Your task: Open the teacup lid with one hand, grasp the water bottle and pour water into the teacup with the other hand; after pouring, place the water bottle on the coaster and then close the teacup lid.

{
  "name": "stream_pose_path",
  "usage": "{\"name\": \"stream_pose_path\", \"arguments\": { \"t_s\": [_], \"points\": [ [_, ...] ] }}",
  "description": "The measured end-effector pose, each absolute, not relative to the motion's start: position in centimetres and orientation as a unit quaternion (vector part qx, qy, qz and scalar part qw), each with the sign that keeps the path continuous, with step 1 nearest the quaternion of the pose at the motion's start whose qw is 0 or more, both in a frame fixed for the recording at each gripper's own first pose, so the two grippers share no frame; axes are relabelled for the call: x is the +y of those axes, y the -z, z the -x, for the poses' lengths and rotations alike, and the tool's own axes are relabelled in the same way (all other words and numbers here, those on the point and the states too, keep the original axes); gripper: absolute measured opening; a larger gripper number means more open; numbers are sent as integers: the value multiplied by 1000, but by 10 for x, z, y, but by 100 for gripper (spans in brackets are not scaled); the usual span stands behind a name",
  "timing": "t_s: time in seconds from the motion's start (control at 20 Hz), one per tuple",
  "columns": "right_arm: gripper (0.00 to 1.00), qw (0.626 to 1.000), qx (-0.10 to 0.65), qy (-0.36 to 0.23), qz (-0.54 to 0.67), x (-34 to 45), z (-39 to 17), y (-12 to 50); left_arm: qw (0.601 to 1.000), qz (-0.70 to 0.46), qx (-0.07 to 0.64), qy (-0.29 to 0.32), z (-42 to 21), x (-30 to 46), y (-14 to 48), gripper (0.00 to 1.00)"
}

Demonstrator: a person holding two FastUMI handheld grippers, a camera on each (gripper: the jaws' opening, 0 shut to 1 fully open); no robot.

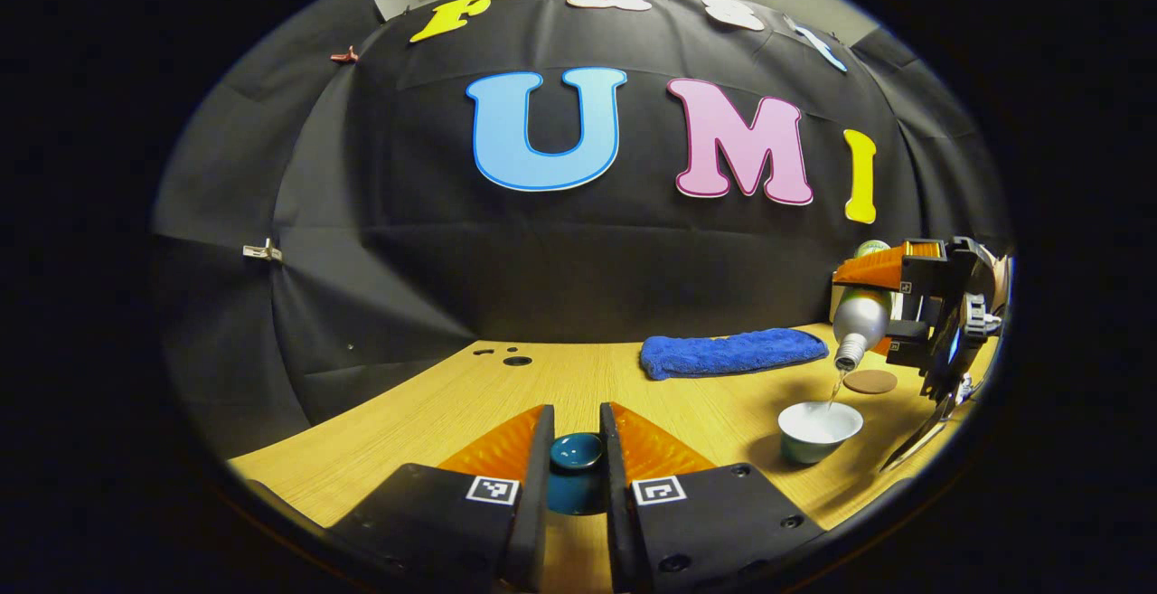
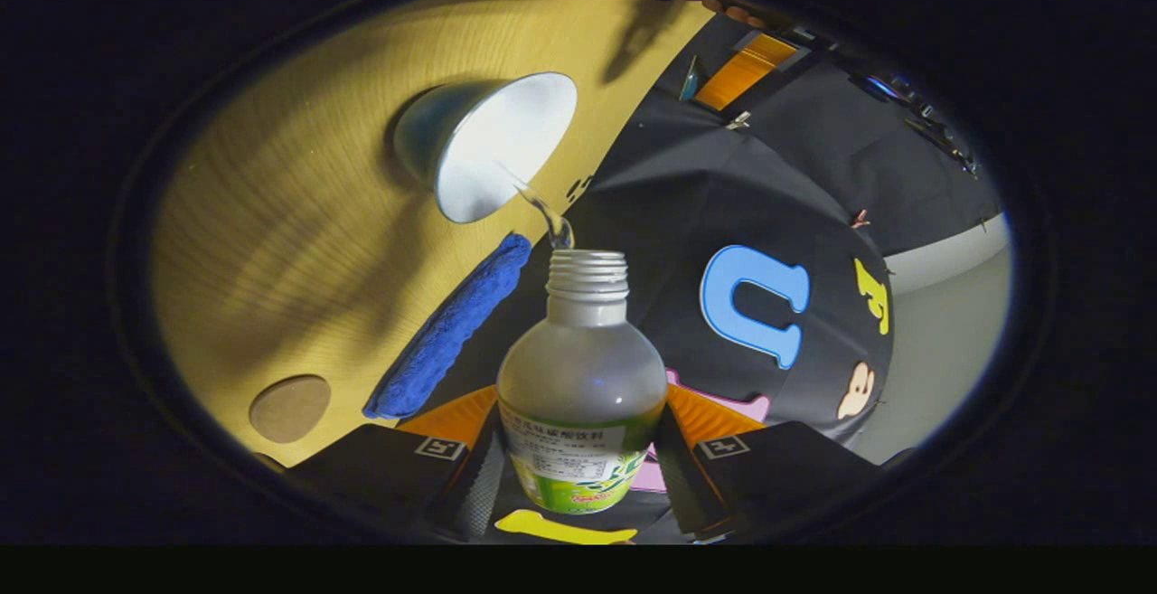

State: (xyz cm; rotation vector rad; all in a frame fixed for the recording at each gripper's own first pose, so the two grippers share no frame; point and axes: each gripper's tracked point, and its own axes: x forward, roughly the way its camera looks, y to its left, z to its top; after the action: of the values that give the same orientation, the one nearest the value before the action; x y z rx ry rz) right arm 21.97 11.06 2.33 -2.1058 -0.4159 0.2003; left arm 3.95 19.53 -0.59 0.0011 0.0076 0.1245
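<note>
My left gripper (image 1: pixel 576 458) is shut on the dark teal teacup lid (image 1: pixel 576 451), held just above the wooden table (image 1: pixel 470 395) at its near side. At the right of the left gripper view the open teacup (image 1: pixel 819 429), white inside, stands on the table. Above it the water bottle (image 1: pixel 859 323) is tipped mouth-down, and a thin stream of water falls into the cup. In the right gripper view my right gripper (image 2: pixel 578 463) is shut on the clear, green-labelled bottle (image 2: pixel 583 377); water runs from the bottle's uncapped mouth into the teacup (image 2: pixel 493 146).
A blue folded towel (image 1: pixel 730 352) lies at the back of the table, left of the cup. A round brown coaster (image 1: pixel 870 381) sits behind the cup on the right; in the right gripper view the coaster (image 2: pixel 289 408) lies beside the towel (image 2: pixel 452 327). Small holes (image 1: pixel 517 361) mark the tabletop's back left.
</note>
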Motion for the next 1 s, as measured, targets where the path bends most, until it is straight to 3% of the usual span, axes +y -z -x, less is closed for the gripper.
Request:
{"name": "stream_pose_path", "arguments": {
  "t_s": [1.0],
  "points": [
    [80,418,-218,-65,879,122,-210,-48,998,-1,4,-62,-40,196,6,34]
  ]
}}
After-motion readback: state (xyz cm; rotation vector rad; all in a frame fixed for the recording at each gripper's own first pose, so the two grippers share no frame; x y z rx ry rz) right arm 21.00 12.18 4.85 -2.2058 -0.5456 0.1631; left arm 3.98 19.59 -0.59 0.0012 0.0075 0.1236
